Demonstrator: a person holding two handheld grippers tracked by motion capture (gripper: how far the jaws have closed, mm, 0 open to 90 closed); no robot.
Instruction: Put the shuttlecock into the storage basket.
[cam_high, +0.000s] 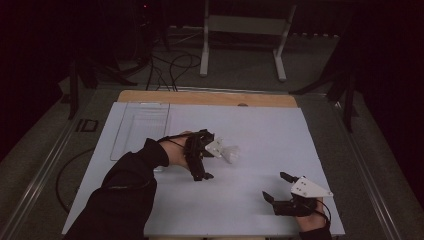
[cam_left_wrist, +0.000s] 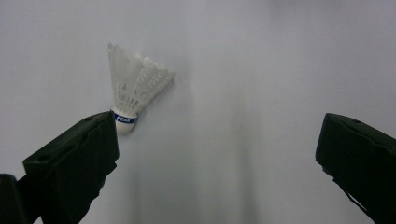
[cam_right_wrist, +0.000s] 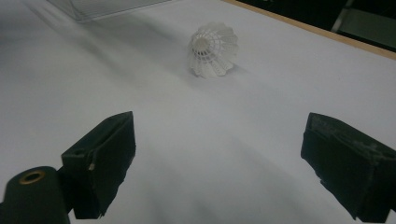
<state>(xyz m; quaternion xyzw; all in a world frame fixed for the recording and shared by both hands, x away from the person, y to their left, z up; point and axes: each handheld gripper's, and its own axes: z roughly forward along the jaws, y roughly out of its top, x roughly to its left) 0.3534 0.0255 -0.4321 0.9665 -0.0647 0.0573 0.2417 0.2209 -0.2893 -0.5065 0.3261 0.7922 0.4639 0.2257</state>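
Your right claw sits nearest you, jaws wide apart, holding nothing. Farther out, your left claw is likewise spread wide and empty, one jaw just beside the cork of the white feathered shuttlecock lying mid-tabletop. Risk: that jaw nudges the cork and the shuttlecock rolls clear.

High view looks down from 6 o'clock over the whole white table; both gripper views sit low and close, sharing the shuttlecock near centre.
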